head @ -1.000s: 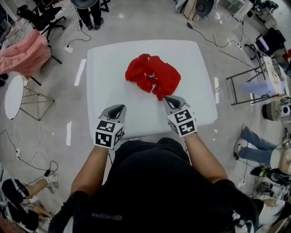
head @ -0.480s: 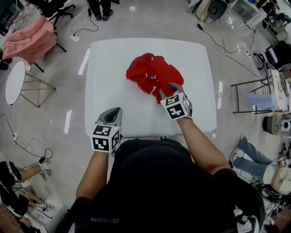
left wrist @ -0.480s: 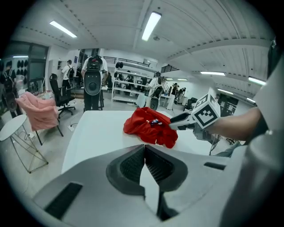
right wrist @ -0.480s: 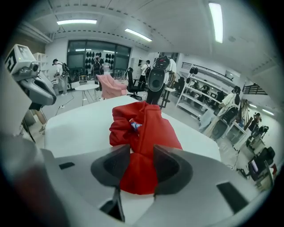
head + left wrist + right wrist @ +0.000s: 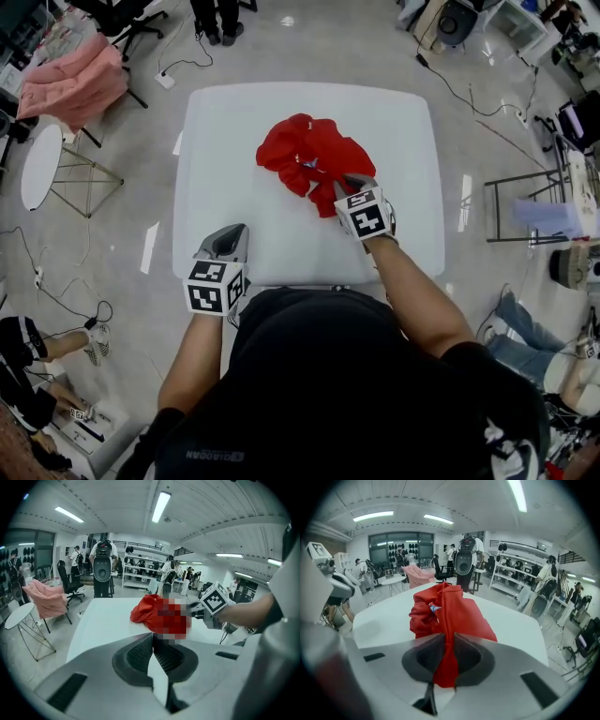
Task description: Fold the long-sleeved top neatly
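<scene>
two grippers: left gripper [image 5: 233, 234] jaws together, empty, at the table's [image 5: 217, 141] near edge; crumpled red top [image 5: 305, 155] mid-table; right gripper [image 5: 349, 184] came in from that edge, jaws just closed onto the near fold, so spreading can start.

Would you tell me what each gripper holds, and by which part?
The right gripper, jaws just closing, pinches the red top by its near edge; the left gripper is shut, empty.
</scene>
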Available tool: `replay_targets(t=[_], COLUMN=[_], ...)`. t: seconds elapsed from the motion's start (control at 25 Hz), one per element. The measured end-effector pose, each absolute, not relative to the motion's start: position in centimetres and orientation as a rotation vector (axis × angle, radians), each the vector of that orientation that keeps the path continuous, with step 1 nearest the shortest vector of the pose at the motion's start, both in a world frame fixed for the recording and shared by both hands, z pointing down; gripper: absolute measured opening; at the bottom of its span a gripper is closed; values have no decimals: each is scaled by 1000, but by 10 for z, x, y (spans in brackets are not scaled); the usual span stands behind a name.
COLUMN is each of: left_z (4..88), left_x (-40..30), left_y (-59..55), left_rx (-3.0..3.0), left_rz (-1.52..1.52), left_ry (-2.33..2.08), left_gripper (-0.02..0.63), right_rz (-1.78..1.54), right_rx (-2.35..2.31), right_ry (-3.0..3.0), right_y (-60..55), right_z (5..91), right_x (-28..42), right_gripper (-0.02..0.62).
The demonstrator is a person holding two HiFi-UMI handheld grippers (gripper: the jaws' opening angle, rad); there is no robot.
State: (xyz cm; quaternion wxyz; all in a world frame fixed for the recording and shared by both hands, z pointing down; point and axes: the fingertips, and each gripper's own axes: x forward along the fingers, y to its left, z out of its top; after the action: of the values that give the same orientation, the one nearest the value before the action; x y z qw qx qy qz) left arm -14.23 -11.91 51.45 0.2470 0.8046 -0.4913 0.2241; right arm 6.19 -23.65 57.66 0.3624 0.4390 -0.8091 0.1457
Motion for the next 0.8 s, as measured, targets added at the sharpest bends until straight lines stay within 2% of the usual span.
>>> replay_targets(t=[0.28, 0.8], left_z=[504, 511], left_x=[-118, -117], left_y=[-133, -171], left_rx=[2240, 2261], left_rz=[636, 720], left_ry=[-1323, -1350], left_gripper=[5, 6], right_rz=[474, 348], right_rx=[1256, 1497], right_ry=[-2195, -2326], right_y=[-233, -206], right_z=[528, 425], right_x=[111, 181], right_gripper=[49, 48])
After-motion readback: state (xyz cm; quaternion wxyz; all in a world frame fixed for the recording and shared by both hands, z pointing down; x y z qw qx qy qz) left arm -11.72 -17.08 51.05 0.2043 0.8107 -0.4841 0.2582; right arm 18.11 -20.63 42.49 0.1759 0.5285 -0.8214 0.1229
